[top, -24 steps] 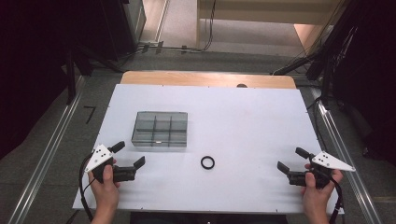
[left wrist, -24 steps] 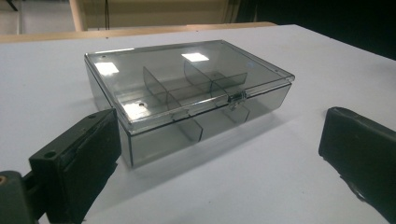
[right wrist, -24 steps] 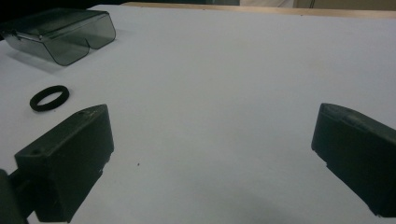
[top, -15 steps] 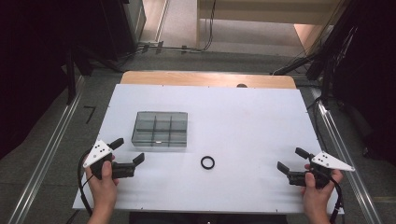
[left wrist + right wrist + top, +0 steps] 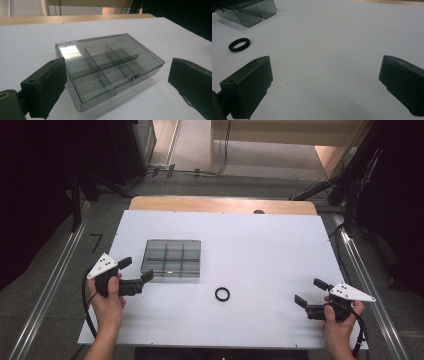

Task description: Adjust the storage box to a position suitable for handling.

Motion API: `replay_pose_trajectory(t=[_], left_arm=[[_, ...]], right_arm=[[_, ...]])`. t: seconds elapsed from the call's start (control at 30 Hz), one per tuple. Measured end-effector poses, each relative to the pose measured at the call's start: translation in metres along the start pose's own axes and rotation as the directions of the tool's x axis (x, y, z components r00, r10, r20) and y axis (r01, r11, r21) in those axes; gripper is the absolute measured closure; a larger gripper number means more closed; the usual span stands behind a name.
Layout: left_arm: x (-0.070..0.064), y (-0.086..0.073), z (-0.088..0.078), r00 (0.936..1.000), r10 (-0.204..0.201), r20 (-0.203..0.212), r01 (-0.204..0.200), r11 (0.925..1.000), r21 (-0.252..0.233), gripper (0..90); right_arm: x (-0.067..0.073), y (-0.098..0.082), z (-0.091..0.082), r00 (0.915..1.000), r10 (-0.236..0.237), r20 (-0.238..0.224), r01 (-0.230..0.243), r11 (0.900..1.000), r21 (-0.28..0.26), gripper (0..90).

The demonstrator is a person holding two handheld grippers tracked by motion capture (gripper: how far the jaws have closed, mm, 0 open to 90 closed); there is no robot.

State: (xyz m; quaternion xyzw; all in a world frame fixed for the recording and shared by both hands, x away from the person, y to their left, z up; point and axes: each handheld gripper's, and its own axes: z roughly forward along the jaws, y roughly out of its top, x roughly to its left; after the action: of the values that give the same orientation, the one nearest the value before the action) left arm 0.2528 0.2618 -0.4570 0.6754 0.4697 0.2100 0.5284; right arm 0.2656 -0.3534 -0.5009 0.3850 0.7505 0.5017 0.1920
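Smoke-grey, see-through plastic box with a shut hinged lid lies flat on the matte white tabletop, left of the table's middle. It is a shallow rectangle with rounded corners; thin dark partitions inside split it into six compartments in two rows of three, and all six look bare through the glossy lid, which catches a bright patch of light in one corner. In the left gripper view a small clasp sits at the middle of the box's near long wall.

Just beside the box's near left corner hovers the left gripper, its blocky black jaws spread wide and released, with nothing between them; one jaw tip lies close to the box's wall, though I cannot tell if it touches. A grey three-cornered plate tops it, and a black cable loops from it past the person's left hand.

Near the box, off its near right corner, a small black ring, smooth and rubbery-looking, lies flat on the tabletop.

Well apart from the box, by the table's near right corner, the right gripper is held in the person's right hand, its jaws also wide and slack over bare tabletop.
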Motion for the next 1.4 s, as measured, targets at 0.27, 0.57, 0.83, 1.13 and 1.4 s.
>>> replay_pose_trajectory(t=[0.27,0.57,0.83,1.13,1.4], left_arm=[[0.012,0.015,0.008,0.9983,-0.053,-0.023,0.054,0.9985,0.011,5.8],[0.025,0.029,0.014,0.9921,-0.084,-0.094,0.087,0.9958,0.030,27.9],[0.036,0.038,0.023,0.9837,-0.095,-0.153,0.105,0.9925,0.062,54.9],[0.052,0.043,0.036,0.9823,-0.117,-0.146,0.133,0.9857,0.103,82.3],[0.067,0.046,0.049,0.9786,-0.132,-0.158,0.155,0.9780,0.140,89.6]], right_arm=[[0.003,0.000,0.001,0.9989,-0.017,0.044,0.017,1.000,0.006,0.0],[0.004,0.000,-0.001,0.9987,-0.020,0.046,0.020,1.000,0.000,0.0],[0.003,-0.001,-0.002,0.9992,-0.004,0.039,0.005,1.000,-0.004,0.0],[0.003,-0.001,-0.001,0.9990,-0.016,0.041,0.016,1.000,-0.001,0.0],[0.003,-0.001,-0.001,0.9992,-0.016,0.036,0.016,1.000,-0.003,0.0]])
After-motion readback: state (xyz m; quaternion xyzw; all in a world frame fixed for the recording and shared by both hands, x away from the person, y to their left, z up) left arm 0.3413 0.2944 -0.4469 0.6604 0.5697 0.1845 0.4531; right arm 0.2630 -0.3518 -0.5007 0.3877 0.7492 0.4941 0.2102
